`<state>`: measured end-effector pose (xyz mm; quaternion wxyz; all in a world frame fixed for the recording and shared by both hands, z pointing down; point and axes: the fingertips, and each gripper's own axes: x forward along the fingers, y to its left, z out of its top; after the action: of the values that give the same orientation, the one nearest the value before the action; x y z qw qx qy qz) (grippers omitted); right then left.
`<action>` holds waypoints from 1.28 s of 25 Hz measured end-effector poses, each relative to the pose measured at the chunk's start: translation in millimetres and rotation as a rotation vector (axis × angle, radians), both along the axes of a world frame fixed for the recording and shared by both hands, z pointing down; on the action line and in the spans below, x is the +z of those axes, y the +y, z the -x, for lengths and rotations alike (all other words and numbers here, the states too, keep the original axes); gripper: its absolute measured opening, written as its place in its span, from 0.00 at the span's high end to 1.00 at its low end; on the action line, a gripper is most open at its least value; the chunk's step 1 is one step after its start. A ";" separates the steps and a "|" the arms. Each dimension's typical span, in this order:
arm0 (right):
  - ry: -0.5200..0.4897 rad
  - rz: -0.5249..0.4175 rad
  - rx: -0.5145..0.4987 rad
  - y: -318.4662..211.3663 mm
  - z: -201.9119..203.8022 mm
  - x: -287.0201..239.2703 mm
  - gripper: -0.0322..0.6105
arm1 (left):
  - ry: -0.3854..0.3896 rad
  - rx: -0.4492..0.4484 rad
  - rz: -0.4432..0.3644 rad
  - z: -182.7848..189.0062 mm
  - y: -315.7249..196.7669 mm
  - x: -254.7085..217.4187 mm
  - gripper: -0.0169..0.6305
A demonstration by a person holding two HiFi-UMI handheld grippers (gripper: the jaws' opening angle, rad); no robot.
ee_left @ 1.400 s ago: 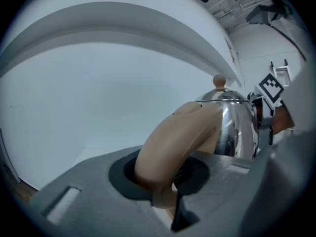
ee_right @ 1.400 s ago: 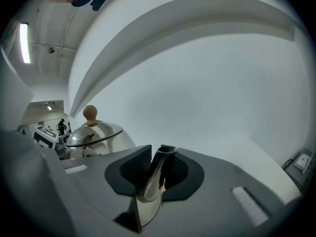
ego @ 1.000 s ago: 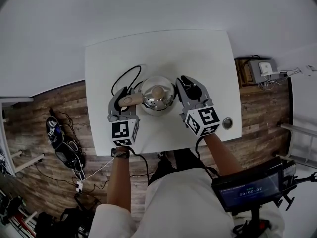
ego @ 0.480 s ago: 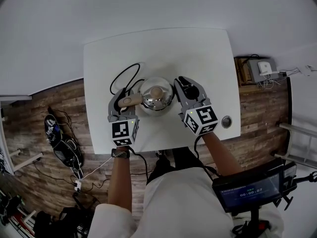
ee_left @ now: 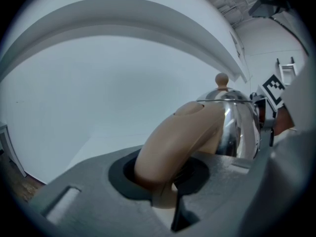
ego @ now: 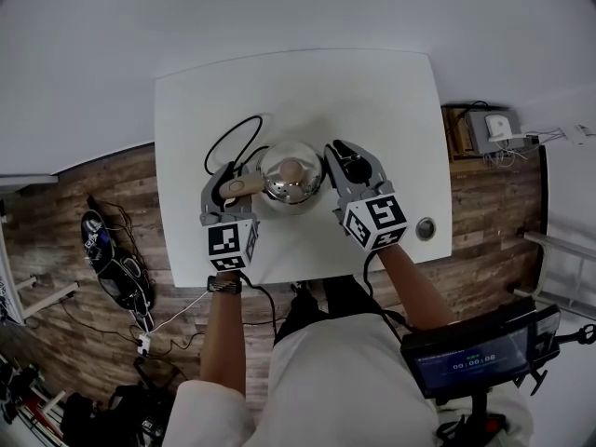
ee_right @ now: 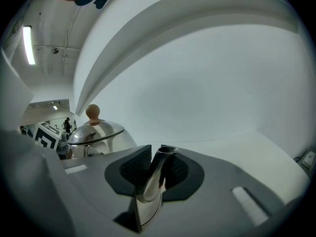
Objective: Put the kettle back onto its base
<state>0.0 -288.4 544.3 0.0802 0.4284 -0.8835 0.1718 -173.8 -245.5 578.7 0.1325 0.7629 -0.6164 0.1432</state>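
A shiny steel kettle (ego: 291, 172) with a tan lid knob stands in the middle of the white table (ego: 372, 101). My left gripper (ego: 228, 186) is shut on its tan handle (ee_left: 182, 137), which fills the gap between the jaws in the left gripper view. My right gripper (ego: 341, 163) is shut on the thin steel spout (ee_right: 153, 179); the kettle's dome (ee_right: 96, 135) shows to its left. A black cord (ego: 228, 142) loops on the table and runs in under the kettle. The base itself is hidden.
A small round metal fitting (ego: 426, 228) sits in the table near its right front corner. Beyond the table edges are wooden floor, a tangle of cables (ego: 112, 268) at the left and a white box (ego: 498, 128) at the right.
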 end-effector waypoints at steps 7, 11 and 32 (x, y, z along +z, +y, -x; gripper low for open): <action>0.001 -0.011 -0.013 2.0 2.8 -1.4 0.85 | 0.007 -0.010 -0.004 2.5 2.0 0.8 0.86; -0.006 -0.015 -0.016 1.1 2.6 -1.9 0.85 | 0.000 -0.014 -0.018 3.3 0.1 -1.0 0.86; -0.031 -0.036 -0.018 -1.5 2.0 -8.4 0.85 | -0.003 -0.029 -0.047 3.1 -2.6 -8.7 0.86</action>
<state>-2.1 -289.9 535.8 0.0604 0.4190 -0.8914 0.1619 -176.9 -248.1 570.0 0.1158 0.7567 -0.6306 0.1280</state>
